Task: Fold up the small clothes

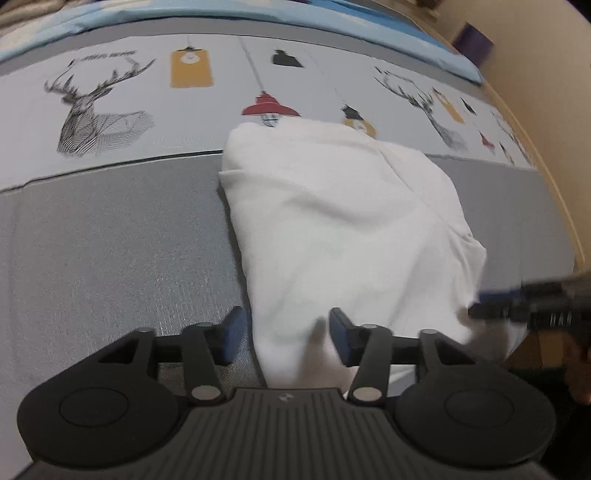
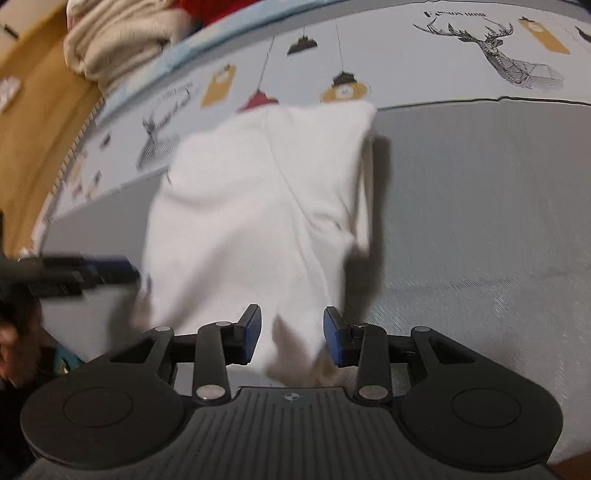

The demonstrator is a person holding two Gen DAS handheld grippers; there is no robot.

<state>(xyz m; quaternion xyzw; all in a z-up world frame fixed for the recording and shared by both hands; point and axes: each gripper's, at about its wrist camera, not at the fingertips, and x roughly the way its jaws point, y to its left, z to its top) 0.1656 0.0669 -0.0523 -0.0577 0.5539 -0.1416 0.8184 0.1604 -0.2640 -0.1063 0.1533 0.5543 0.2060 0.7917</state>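
Observation:
A white folded garment [image 1: 332, 229] lies on the grey band of a bedspread [image 1: 110, 240], its far edge reaching the printed strip. My left gripper [image 1: 286, 338] is over the garment's near left corner. It is open, with the left pad off the cloth's edge and the right pad over the cloth. My right gripper [image 2: 293, 336] is open over the near right corner of the garment [image 2: 251, 206], with a rumpled fold between its pads. Each gripper also shows blurred in the other's view, the right gripper [image 1: 480, 304] at the right edge and the left gripper [image 2: 125, 273] at the left edge.
The bedspread carries a print of deer heads [image 1: 92, 110] and hanging lamps [image 1: 269, 105]. A light blue sheet [image 1: 258, 22] runs along the far side. A beige folded blanket [image 2: 118, 40] sits at the bed's far corner, with wooden floor [image 2: 33, 122] beyond the edge.

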